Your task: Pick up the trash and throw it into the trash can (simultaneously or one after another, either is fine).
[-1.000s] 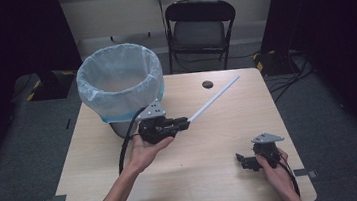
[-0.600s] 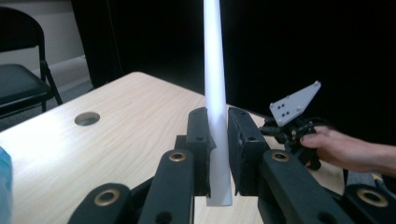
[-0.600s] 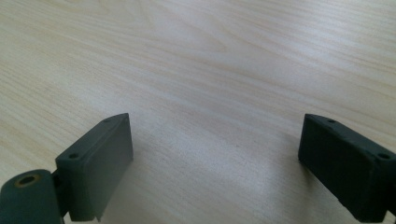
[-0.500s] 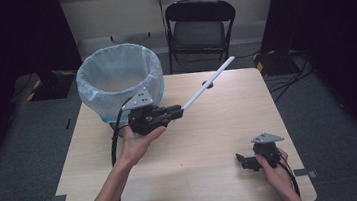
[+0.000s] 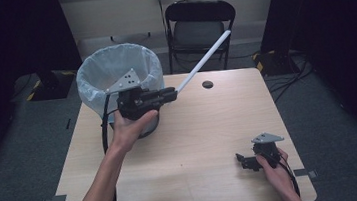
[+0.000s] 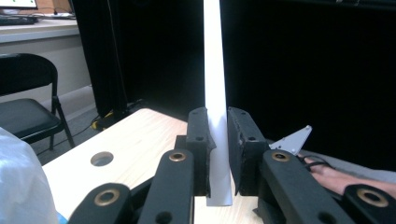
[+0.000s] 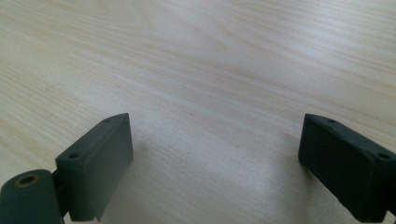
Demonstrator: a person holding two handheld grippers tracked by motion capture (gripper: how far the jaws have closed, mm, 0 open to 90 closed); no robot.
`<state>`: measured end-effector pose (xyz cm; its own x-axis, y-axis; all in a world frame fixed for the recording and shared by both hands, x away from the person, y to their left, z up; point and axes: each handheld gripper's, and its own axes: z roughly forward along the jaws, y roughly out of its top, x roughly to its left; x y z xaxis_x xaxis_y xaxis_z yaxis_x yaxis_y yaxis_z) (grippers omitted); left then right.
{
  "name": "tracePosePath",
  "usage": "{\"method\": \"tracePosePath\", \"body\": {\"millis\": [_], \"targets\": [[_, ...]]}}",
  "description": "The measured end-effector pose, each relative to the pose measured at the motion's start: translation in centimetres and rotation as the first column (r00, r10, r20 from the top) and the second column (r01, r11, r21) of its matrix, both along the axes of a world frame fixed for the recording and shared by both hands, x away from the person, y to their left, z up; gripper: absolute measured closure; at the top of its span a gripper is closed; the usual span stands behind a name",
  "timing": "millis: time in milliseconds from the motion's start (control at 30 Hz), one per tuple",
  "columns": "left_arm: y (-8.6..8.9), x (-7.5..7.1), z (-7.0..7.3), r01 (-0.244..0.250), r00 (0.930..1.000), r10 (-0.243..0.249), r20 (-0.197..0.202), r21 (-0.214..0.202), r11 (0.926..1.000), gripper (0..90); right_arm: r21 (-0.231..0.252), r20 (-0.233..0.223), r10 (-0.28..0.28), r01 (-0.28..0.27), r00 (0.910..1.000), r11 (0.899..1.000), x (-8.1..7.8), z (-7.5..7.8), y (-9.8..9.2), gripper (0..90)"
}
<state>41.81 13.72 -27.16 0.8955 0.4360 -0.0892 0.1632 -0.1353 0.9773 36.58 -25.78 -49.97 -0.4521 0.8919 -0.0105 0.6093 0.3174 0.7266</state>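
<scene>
A white tube [image 5: 203, 61] is clamped near its lower end by the left gripper [image 5: 172, 94], whose jaws are closed against both sides of it. The tube is held clear of the table [image 5: 194, 129] and is angled upward and away from the person, its far end seen against the chair [image 5: 199, 23] behind the table. The left gripper is raised just in front of the bin [image 5: 119, 79], which is lined with a pale bag and stands on the table's far left part; gripper and bin rim overlap in the high view, and contact between them cannot be determined. In the left gripper view, the tube [image 6: 217, 93] is seen rising straight between the jaws, with its cut end projecting slightly below them. A round hole [image 5: 207, 84] is located in the table to the right of the bin, near the far edge. The right gripper [image 5: 243, 160] is held low over the table's near right corner, well apart from the bin, in the person's hand [image 5: 276, 166]. Its jaws are spread wide, and bare tabletop [image 7: 210, 70] is seen between them.
</scene>
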Motion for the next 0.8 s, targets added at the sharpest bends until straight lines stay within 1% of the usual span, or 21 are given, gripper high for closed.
{"method": "tracePosePath", "body": {"millis": [33, 67, 200, 233, 267, 300, 433, 533, 567, 667, 700, 800], "targets": [[0.2, 0.1, 0.2, -0.004, 1.0, 0.004, 0.003, 0.004, 1.0, 80.1, 0.0, 0.0, 0.0, 0.0, 1.0, 1.0, 0.0, 0.0, 0.0, 9.3], [0.3, 0.3, 0.3, -0.003, 1.0, 0.003, -0.001, -0.002, 1.0, 80.1, 0.0, 0.0, 0.0, 0.0, 1.0, 1.0, 0.0, 0.0, 0.0, 9.3], [0.9, 0.5, 1.1, -0.007, 0.9999, 0.007, 0.007, -0.012, 0.9999, 80.1, 0.0, 0.0, 0.0, 0.0, 1.0, 1.0, 0.0, 0.0, 0.0, 9.3], [1.1, 0.6, 1.3, -0.014, 0.9998, 0.015, 0.011, -0.011, 0.9998, 80.1, 0.0, 0.0, 0.0, 0.0, 1.0, 1.0, 0.0, 0.0, 0.0, 9.3], [1.3, 0.6, 1.4, -0.018, 0.9998, 0.018, 0.012, -0.019, 0.9997, 80.1, 0.0, 0.0, 0.0, 0.0, 1.0, 1.0, 0.0, 0.0, 0.0, 9.3], [1.5, 0.7, 1.6, -0.015, 0.9998, 0.015, 0.014, -0.019, 0.9997, 80.1, 0.0, 0.0, 0.0, 0.0, 1.0, 1.0, 0.0, 0.0, 0.0, 9.3], [2.0, 1.0, 2.3, -0.029, 0.9993, 0.029, 0.024, -0.014, 0.9995, 80.1, 0.0, 0.0, 0.0, 0.0, 1.0, 1.0, 0.0, 0.0, 0.0, 9.3], [2.3, 1.0, 2.7, -0.035, 0.9989, 0.036, 0.03, -0.024, 0.9991, 80.1, 0.0, 0.0, 0.0, 0.0, 1.0, 1.0, 0.0, 0.0, 0.0, 9.3], [2.4, 1.0, 2.9, -0.035, 0.9989, 0.036, 0.03, -0.033, 0.9988, 80.1, 0.0, 0.0, 0.0, 0.0, 1.0, 1.0, 0.0, 0.0, 0.0, 9.3], [2.8, 1.1, 3.2, -0.044, 0.9983, 0.045, 0.038, -0.035, 0.9984, 80.1, 0.0, 0.0, 0.0, 0.0, 1.0, 1.0, 0.0, 0.0, 0.0, 9.3], [2.9, 1.1, 3.3, -0.05, 0.9977, 0.051, 0.044, -0.028, 0.9983, 80.1, 0.0, 0.0, 0.0, 0.0, 1.0, 1.0, 0.0, 0.0, 0.0, 9.3], [3.3, 1.2, 3.4, -0.057, 0.9974, 0.059, 0.042, -0.037, 0.9977, 80.1, 0.0, 0.0, 0.0, 0.0, 1.0, 1.0, 0.0, 0.0, 0.0, 9.3]]}}
